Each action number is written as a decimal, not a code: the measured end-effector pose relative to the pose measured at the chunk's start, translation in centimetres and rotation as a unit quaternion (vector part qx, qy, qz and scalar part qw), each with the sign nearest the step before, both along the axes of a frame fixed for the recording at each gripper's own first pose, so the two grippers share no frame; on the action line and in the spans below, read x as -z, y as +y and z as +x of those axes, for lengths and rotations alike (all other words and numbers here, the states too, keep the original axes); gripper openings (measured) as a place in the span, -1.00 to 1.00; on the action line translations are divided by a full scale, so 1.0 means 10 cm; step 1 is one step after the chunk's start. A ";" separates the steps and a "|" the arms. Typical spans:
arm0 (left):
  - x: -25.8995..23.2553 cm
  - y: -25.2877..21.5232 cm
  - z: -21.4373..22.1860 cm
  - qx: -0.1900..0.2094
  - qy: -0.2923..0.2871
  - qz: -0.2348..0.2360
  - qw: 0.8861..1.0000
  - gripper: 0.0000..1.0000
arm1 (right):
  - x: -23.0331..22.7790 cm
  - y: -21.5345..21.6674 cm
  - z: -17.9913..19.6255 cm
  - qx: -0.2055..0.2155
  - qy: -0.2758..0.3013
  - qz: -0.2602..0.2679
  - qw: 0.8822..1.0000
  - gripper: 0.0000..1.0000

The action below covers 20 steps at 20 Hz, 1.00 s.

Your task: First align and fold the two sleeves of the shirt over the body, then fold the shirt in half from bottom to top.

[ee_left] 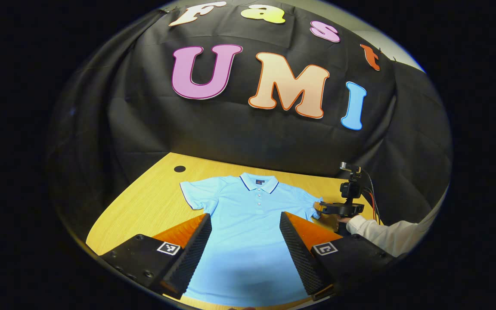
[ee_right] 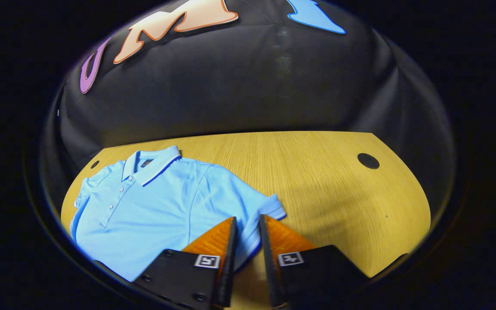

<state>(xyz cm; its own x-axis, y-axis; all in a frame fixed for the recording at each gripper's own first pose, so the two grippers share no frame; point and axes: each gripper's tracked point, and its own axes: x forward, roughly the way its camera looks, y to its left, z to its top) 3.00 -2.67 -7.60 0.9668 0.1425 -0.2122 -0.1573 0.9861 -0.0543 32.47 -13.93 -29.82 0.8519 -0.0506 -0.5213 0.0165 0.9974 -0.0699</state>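
Note:
A light blue polo shirt (ee_left: pixel 248 232) lies flat and face up on the wooden table (ee_left: pixel 144 206), collar at the far side and both short sleeves spread out. My left gripper (ee_left: pixel 245 215) hovers over the shirt's lower body, open wide, with nothing between its fingers. In the right gripper view the shirt (ee_right: pixel 144 206) lies to the left. There my right gripper (ee_right: pixel 247 217) is at the hem of the shirt's right sleeve (ee_right: pixel 265 204), its jaws a narrow gap apart with the sleeve's edge between them. The left gripper view shows that right gripper (ee_left: pixel 322 207) low at that sleeve (ee_left: pixel 306 202).
A hand in a white sleeve (ee_left: pixel 385 234) holds the right gripper at the table's right side. A round black hole (ee_right: pixel 368 160) sits in the tabletop (ee_right: pixel 325 185) near the far corner. The black cloth wall stands right behind the table.

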 end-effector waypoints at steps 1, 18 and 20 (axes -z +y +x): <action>0.00 0.02 -0.01 -0.002 0.000 -0.001 1.000 0.90 | 0.00 0.02 0.00 0.001 0.002 0.001 1.000 -0.52; 0.08 0.34 -0.12 -0.033 -0.012 -0.034 0.999 0.91 | -0.44 2.08 -0.05 -0.159 -0.022 0.149 0.976 -0.75; 0.10 0.45 -0.05 -0.035 -0.015 -0.041 0.998 0.90 | -0.36 2.21 -0.16 -0.165 0.001 0.170 0.971 -0.43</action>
<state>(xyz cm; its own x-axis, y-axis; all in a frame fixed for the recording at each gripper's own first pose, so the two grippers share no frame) 2.50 1.81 -8.59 0.9612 0.1921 -0.1980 -0.2219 0.9649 -0.1408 30.89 8.13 -26.24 0.7912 0.4010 -0.4618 -0.3082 0.9136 0.2653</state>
